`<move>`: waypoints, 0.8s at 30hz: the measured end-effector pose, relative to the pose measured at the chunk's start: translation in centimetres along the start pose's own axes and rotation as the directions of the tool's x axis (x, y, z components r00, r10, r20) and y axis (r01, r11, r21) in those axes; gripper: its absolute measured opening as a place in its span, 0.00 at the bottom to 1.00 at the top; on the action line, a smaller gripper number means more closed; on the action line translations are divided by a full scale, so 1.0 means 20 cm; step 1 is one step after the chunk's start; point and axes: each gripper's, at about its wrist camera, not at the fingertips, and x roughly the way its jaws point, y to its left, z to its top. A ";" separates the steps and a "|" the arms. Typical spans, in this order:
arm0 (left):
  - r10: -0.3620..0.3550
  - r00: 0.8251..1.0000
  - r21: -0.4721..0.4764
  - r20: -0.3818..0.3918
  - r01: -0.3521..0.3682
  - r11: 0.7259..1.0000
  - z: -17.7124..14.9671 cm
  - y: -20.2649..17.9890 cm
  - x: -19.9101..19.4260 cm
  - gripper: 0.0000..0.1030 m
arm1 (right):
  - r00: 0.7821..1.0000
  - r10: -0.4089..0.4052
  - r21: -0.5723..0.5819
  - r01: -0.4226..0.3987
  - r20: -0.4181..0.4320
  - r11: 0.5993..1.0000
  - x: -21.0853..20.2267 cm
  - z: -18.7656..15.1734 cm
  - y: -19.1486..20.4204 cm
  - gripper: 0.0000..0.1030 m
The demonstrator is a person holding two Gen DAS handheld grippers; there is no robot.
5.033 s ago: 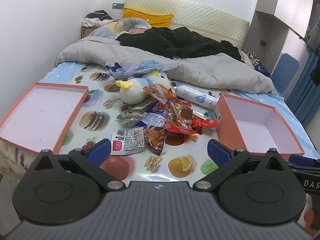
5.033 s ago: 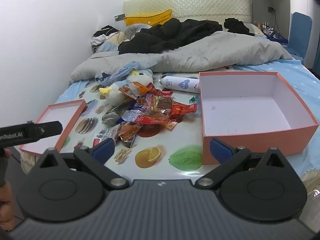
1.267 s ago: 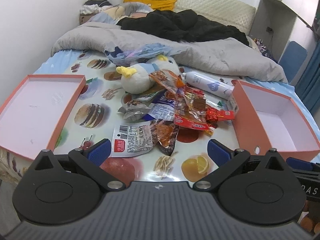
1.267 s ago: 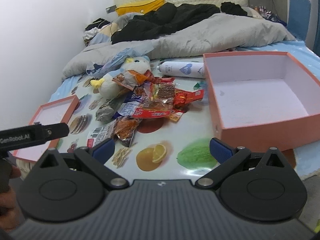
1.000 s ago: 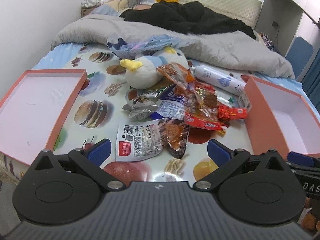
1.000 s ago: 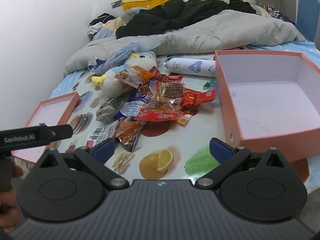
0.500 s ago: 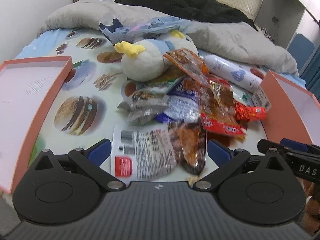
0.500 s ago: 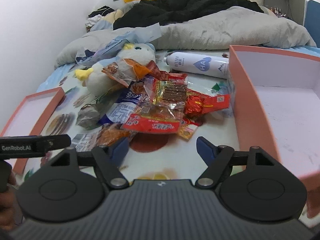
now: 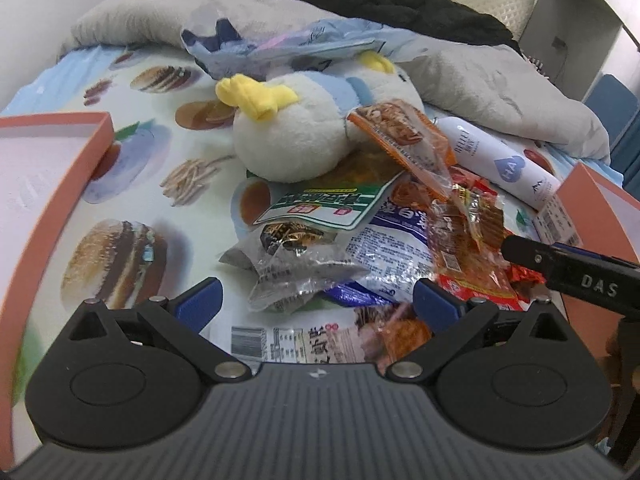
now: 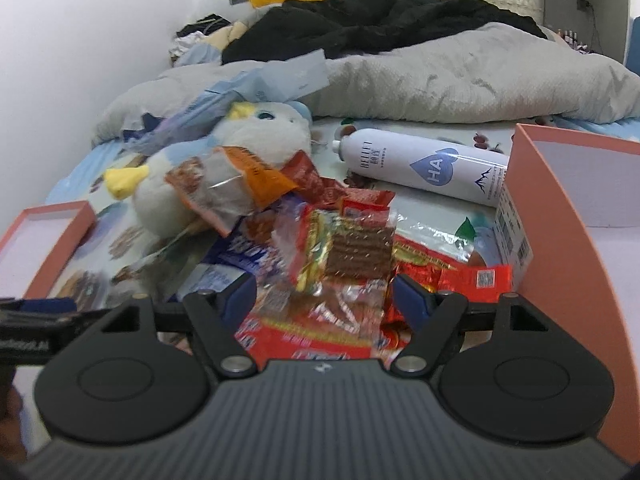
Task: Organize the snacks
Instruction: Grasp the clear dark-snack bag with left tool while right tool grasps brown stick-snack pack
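A heap of snack packets lies on the food-print sheet. My left gripper (image 9: 316, 304) is open, low over the heap's near edge. A crumpled clear packet (image 9: 288, 272) lies just beyond its tips, and a white barcode packet (image 9: 280, 340) lies under them. My right gripper (image 10: 324, 296) is open, its jaws partly narrowed. It hovers over a red packet (image 10: 312, 336), with a clear packet of brown biscuit (image 10: 356, 252) just ahead, and the pads do not press on anything. The open pink box (image 10: 560, 240) stands to the right.
A white plush bird (image 9: 288, 136) and a white spray bottle (image 9: 500, 164) lie behind the heap. The shallow pink lid (image 9: 80, 168) is on the left. A grey duvet (image 10: 460, 80) and black clothes fill the far bed. A white wall runs along the left.
Both grippers have come forward and down, close over the snack heap. The right gripper's jaws have narrowed from their widest. Nothing has been picked up.
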 end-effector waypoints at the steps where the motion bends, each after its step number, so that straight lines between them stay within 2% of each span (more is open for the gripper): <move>1: 0.004 1.000 -0.003 0.000 -0.004 1.000 0.01 0.00 0.02 0.99 | 1.000 -0.001 0.001 0.001 -0.005 1.000 0.03 0.01 -0.01 0.74; 5: 0.009 1.000 -0.024 -0.007 -0.009 1.000 0.02 0.03 0.09 0.99 | 0.999 -0.023 0.007 0.023 -0.027 1.000 0.15 0.03 -0.02 0.74; 10: 0.002 1.000 -0.055 -0.015 -0.003 0.998 0.02 0.06 0.16 0.93 | 0.998 -0.055 -0.001 0.055 -0.042 0.998 0.28 0.05 -0.03 0.75; 14: 0.000 1.000 -0.074 -0.024 -0.001 0.997 0.02 0.06 0.21 0.88 | 0.997 -0.075 -0.008 0.075 -0.028 0.997 0.35 0.07 -0.03 0.80; 18: 0.003 1.000 -0.091 -0.018 -0.005 0.996 0.02 0.07 0.24 0.78 | 0.995 -0.023 0.014 0.024 -0.095 1.000 0.43 0.08 -0.05 0.81; 19: 0.011 1.000 -0.089 -0.013 -0.012 0.996 0.02 0.07 0.24 0.76 | 0.996 -0.022 0.012 0.023 -0.088 1.000 0.42 0.08 -0.05 0.81; 24: 0.015 1.000 -0.086 0.012 -0.013 0.996 0.01 0.07 0.23 0.74 | 0.997 -0.021 -0.002 0.021 -0.072 1.000 0.39 0.07 -0.04 0.66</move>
